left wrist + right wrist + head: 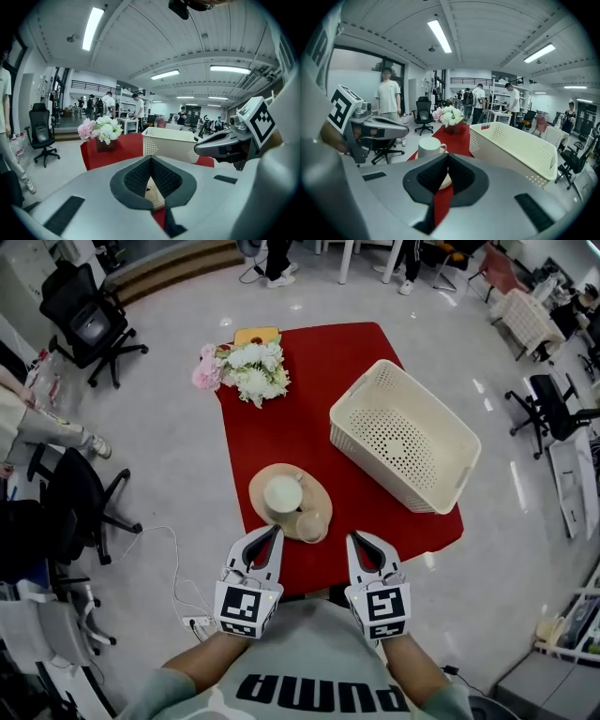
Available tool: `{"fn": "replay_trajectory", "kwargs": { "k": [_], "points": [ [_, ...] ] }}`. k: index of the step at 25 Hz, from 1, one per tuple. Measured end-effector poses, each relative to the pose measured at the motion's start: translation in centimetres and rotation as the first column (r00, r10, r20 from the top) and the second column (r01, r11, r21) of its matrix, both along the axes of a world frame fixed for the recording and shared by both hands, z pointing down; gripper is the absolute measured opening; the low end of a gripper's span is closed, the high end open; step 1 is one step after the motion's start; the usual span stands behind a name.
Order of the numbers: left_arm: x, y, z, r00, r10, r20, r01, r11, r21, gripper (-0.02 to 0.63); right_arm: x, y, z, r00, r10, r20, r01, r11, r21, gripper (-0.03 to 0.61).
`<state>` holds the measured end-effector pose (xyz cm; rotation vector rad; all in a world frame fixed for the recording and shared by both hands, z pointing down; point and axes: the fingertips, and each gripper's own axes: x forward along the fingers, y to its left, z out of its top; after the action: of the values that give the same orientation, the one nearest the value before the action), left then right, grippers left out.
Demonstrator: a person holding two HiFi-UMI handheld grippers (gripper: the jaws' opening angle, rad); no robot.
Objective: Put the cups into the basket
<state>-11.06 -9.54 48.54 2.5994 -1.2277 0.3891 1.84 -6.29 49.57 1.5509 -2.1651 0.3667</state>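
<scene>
On the red table, a round woven mat carries a white cup and a smaller beige cup. The white perforated basket stands at the table's right and has nothing in it. My left gripper and right gripper hover at the table's near edge, just short of the mat, both shut and holding nothing. In the right gripper view the white cup stands just beyond the shut jaws, with the basket to its right. In the left gripper view the basket shows ahead.
A bunch of white and pink flowers sits at the table's far left corner, beside a yellow object. Black office chairs stand to the left. A cable and power strip lie on the floor. People stand in the background.
</scene>
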Motion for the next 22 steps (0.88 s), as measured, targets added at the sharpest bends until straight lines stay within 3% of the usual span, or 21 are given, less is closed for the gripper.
{"fn": "replay_trajectory", "kwargs": {
  "k": [7, 17, 18, 20, 22],
  "points": [
    [-0.9, 0.6, 0.3, 0.986, -0.164, 0.027, 0.165, 0.986, -0.022, 0.003, -0.9, -0.9, 1.3, 0.982, -0.185, 0.037, 0.186, 0.982, -0.029, 0.014],
    [-1.6, 2.5, 1.1, 0.925, -0.376, 0.049, 0.378, 0.925, -0.044, 0.002, -2.3, -1.6, 1.9, 0.905, -0.418, 0.076, 0.421, 0.906, -0.038, 0.018],
    [-1.7, 2.7, 1.3, 0.917, -0.395, 0.051, 0.397, 0.917, -0.047, 0.003, -2.3, -1.7, 2.1, 0.897, -0.435, 0.077, 0.439, 0.897, -0.041, 0.030],
    [-1.8, 3.1, 1.6, 0.901, -0.431, 0.053, 0.433, 0.900, -0.054, 0.003, -2.5, -1.9, 2.6, 0.881, -0.467, 0.074, 0.471, 0.881, -0.046, 0.133],
    [-1.9, 3.5, 1.8, 0.884, -0.463, 0.056, 0.466, 0.883, -0.056, 0.003, -2.8, -2.1, 2.7, 0.864, -0.497, 0.075, 0.501, 0.864, -0.044, 0.168]
  ]
}}
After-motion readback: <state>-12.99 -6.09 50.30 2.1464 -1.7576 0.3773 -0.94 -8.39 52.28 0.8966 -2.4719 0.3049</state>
